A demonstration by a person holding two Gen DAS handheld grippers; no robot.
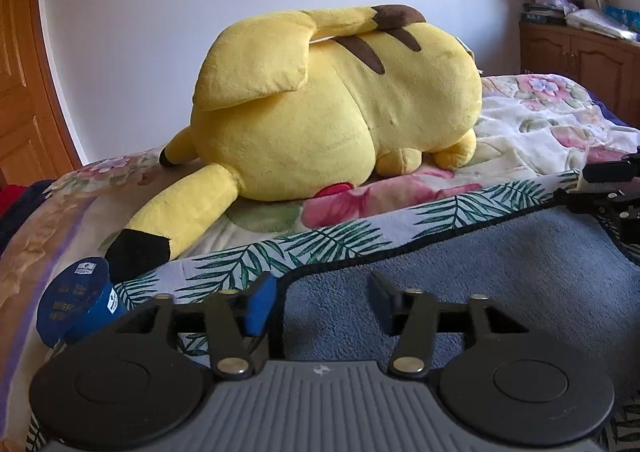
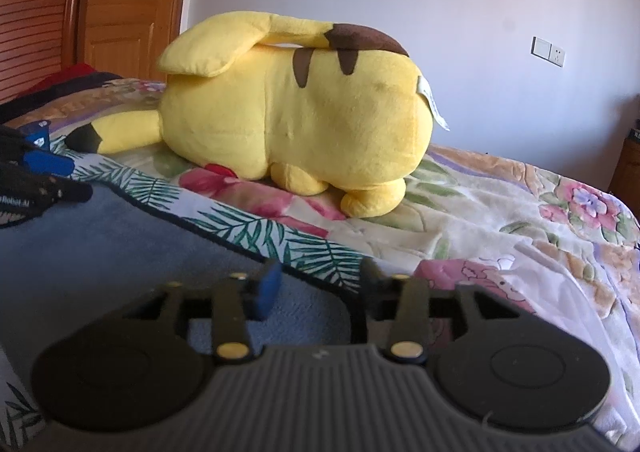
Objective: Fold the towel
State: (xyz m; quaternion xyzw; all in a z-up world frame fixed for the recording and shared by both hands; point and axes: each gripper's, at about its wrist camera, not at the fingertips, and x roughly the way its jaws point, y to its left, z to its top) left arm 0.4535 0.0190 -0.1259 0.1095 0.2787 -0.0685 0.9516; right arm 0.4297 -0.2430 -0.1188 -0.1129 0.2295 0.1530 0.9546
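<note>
**Mia:** What does the left camera see?

**Ben:** The left gripper (image 1: 322,302) is low over the towel (image 1: 480,272). Its two fingers are wide apart and hold nothing. The towel is blue-grey and fluffy on this side, with a dark edge. Past that edge a strip with green leaves shows. The towel lies on the bed (image 1: 540,131), and the towel's corner sits right between the open fingers.

**Mia:** What else is there?

**Ben:** A big yellow plush toy (image 1: 332,107) lies behind the towel. A blue tub (image 1: 76,300) sits to the left.

**Mia:** And the right camera?

**Ben:** The right gripper (image 2: 318,284) is open wide too, with nothing in it. It hangs over the towel's (image 2: 120,244) other corner. The left gripper (image 2: 52,171) peeks in at the side.

**Mia:** Is the towel hard to pick up?

**Ben:** I think not. It looks soft, light and floppy. It will sag and bend when lifted. It does not look slippery.

**Mia:** Where should they grab it?

**Ben:** At the two corners, right on the dark edge. Pinch both at once, so the towel hangs even.
</note>
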